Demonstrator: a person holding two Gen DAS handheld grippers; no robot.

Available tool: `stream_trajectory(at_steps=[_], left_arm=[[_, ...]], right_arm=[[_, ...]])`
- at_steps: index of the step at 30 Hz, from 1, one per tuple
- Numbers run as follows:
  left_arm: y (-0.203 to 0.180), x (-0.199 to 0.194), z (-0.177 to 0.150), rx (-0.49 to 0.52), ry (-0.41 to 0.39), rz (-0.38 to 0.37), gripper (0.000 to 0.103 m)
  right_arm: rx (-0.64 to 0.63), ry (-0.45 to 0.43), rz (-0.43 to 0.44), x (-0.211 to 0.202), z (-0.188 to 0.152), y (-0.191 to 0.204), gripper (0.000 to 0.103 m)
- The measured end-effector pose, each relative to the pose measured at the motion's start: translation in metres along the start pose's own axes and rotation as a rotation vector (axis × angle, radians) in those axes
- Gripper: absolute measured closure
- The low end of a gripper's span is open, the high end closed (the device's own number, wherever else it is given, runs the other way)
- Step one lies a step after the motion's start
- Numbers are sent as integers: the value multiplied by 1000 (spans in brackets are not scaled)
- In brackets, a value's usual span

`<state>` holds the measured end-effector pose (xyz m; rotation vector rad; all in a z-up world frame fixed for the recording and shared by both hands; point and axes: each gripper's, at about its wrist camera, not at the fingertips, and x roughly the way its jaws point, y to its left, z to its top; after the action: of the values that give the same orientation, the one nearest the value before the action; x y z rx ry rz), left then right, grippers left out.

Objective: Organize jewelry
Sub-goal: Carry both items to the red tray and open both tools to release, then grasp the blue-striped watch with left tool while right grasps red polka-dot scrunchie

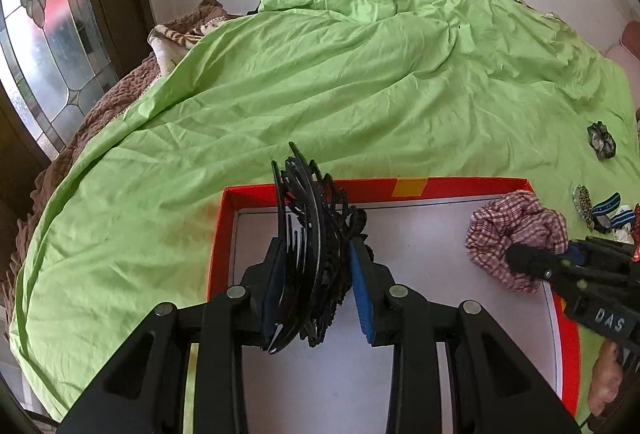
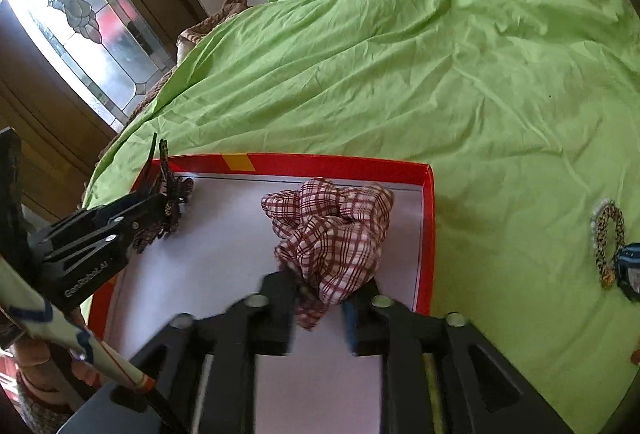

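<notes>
While right tongs (image 1: pixel 520 258) clamp scrunchie (image 2: pixel 332 230), "DAS" (partial)

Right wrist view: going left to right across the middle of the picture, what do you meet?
Stained-glass window → left gripper holding black hair clips → plaid scrunchie in the red box → leopard-print hair tie on the green sheet.
</notes>
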<state>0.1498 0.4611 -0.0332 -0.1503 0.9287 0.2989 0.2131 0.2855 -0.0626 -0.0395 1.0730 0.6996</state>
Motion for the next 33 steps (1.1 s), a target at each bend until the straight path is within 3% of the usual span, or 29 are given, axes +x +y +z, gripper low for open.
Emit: stream_trajectory(at_steps=[2,5,8,12,13,15,18,22,28,33], left_arm=[[1,-3,-1,-9,-6,6,66],[7,-14,-2,-47,-15,-16,53],[12,-30,-6,-80,-32,-43,51],[12,-55,-19,-112,-57,-50,49],[11,-61,-22,-119,-61,-54,49],[6,-75,-31,-140,-71,-74,49],[-3,-90,-39,-161,-80,-112,49],[-28,-111,-47,-149,-93,-140,49],[-93,-135,-57,-73,-99,-196,48],[-148,-140,-68,-15,-88,-237,48]], right_arm=[[-4,-34,-23,-6,-1,1,37],[-23,-49,-37,-17,-1,2,37],[-52,-76,-41,-39,-10,0,35],[-84,-43,-132,-62,-53,-12,34],[-83,-22,-132,-64,-64,-16,37],[-69,28,-104,-69,-92,-23,64],[-25,39,-59,-79,-114,-30,69],[6,-18,-25,-111,-135,-39,69],[35,-64,-87,-152,-161,-73,69],[123,-104,-162,-191,-187,-137,50]])
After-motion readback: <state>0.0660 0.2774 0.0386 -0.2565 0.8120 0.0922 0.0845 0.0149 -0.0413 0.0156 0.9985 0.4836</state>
